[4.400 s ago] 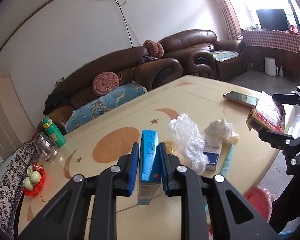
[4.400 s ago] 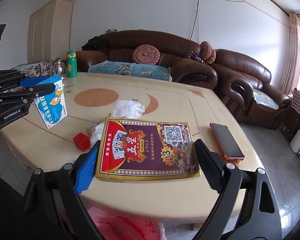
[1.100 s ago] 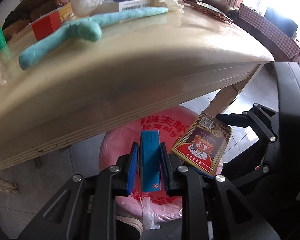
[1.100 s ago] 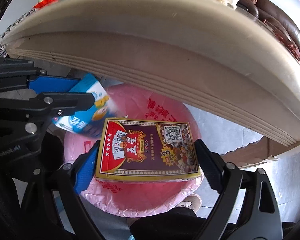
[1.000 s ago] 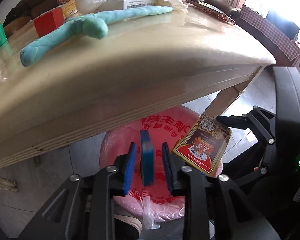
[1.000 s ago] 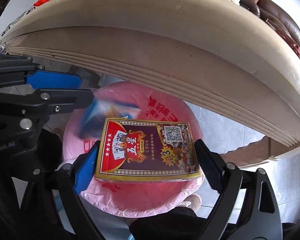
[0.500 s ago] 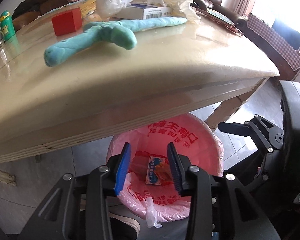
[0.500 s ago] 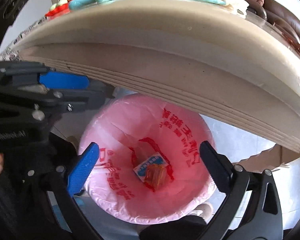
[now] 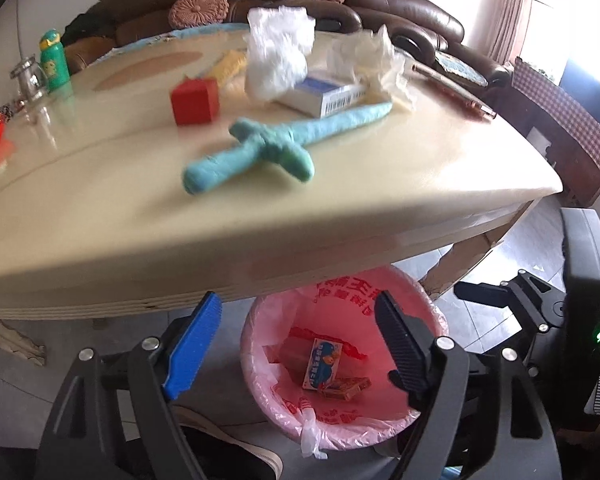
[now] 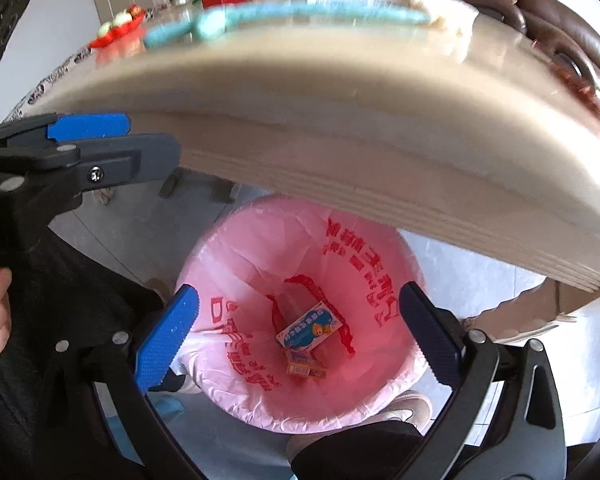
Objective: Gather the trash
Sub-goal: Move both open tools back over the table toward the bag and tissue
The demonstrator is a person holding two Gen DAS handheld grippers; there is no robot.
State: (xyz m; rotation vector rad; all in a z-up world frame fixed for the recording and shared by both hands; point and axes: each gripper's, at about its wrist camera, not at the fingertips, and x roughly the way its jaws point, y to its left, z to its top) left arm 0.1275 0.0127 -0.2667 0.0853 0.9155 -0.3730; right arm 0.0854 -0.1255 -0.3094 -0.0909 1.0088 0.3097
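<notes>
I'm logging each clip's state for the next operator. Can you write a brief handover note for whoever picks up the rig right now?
Left hand-held gripper: open, empty. Right hand-held gripper: open, empty, above the pink-lined bin.
Done: blue carton and card box lie in the bin.
Left on the table: plastic bag, crumpled tissue, white-blue box, teal plush sword, red cube. Judge which of these are trash.

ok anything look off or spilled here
Nothing spilled. Both boxes lie inside the pink bin under the table. The teal sword, red cube and wrappers sit on the tabletop.
</notes>
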